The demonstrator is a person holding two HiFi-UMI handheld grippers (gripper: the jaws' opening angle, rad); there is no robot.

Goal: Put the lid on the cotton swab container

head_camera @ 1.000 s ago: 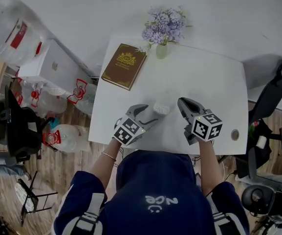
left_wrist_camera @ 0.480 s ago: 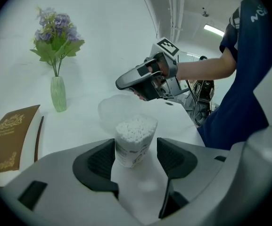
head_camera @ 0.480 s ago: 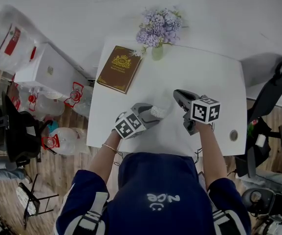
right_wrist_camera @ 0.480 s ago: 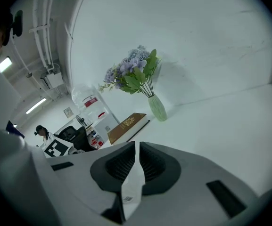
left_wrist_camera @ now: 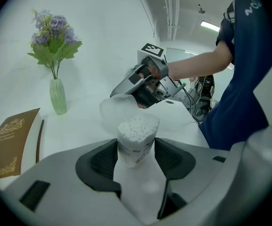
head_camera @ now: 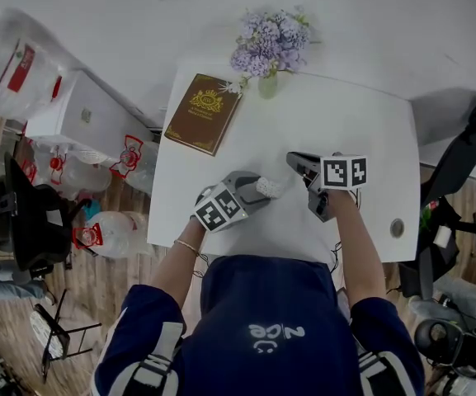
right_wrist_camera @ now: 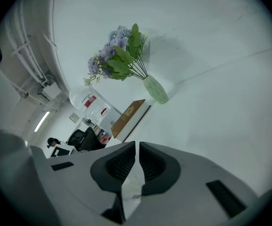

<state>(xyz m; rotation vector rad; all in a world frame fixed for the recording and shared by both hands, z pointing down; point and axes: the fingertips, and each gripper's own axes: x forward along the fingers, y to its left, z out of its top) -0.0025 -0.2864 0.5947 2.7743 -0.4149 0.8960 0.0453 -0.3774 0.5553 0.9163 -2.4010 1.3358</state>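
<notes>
A brown book and a vase of flowers are carried by the white table near its far edge. The upright, open cotton swab container is clamped on the table by the left gripper, whose wide-set jaws have just been closing. The clear lid is pinched, tilted, in the nearly closed right gripper, just beside the container's top.
</notes>
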